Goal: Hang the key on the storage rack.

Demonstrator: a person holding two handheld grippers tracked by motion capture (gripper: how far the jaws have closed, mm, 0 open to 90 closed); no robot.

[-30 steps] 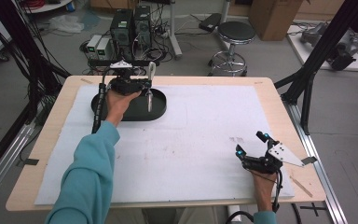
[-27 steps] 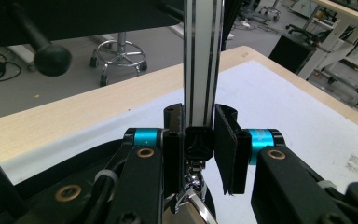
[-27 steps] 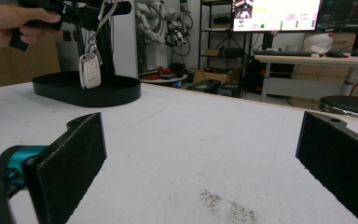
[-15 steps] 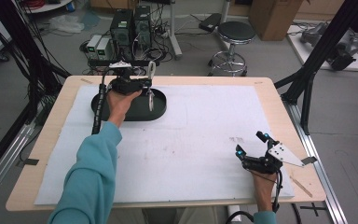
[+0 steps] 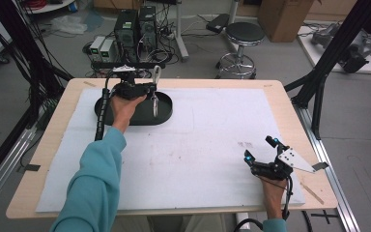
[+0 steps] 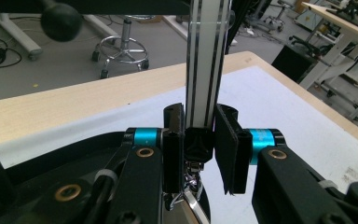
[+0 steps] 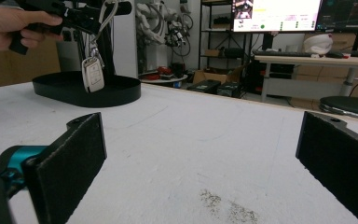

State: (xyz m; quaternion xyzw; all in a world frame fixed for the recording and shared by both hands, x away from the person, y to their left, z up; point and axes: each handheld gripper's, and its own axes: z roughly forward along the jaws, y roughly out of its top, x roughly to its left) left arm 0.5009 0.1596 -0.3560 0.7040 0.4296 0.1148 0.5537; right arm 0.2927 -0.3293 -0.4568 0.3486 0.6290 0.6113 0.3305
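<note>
Left gripper clamps the carabiner; the light car key fob dangles freely below, above the black tray. Right gripper stands wide.

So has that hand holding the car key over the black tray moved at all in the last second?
No. The left gripper holds the car key hanging over the same spot of the black tray, near the table's far edge, as in both earlier pictures.

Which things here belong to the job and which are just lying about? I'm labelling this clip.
In the job:
left gripper, shut on the key bunch
black tray

Lying about:
right gripper, open, nothing between its jaws
white mat
stool
</note>
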